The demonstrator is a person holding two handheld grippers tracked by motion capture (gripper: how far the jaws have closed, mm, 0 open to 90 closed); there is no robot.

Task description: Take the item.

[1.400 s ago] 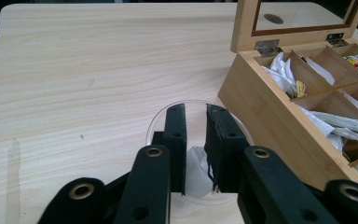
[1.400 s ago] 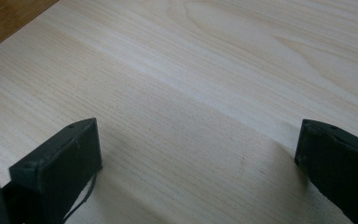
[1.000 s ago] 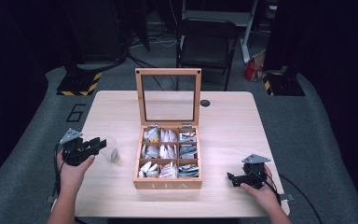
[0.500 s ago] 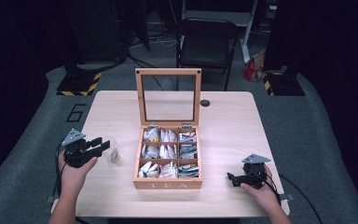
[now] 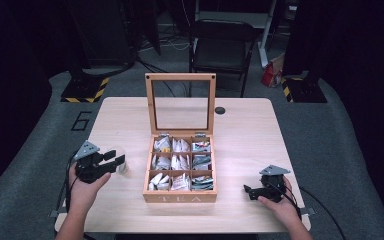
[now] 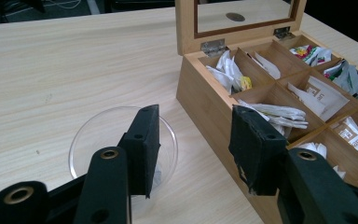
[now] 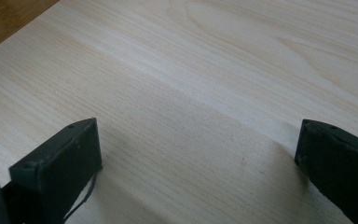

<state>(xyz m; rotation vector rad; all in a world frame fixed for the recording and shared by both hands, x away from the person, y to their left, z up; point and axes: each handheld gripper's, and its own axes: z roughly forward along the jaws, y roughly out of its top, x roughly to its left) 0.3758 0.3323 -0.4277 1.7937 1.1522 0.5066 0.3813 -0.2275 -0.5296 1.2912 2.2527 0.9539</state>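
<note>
My left claw (image 6: 193,149) has barely shifted over the last second, gaping above the clear round glass dish (image 6: 121,154) near the pale wooden counter's (image 5: 260,130) left edge, beside the open compartmented wooden tea box (image 5: 181,170); nothing is gripped yet; my right claw (image 7: 196,158) idles wide apart by the front-right corner.
</note>
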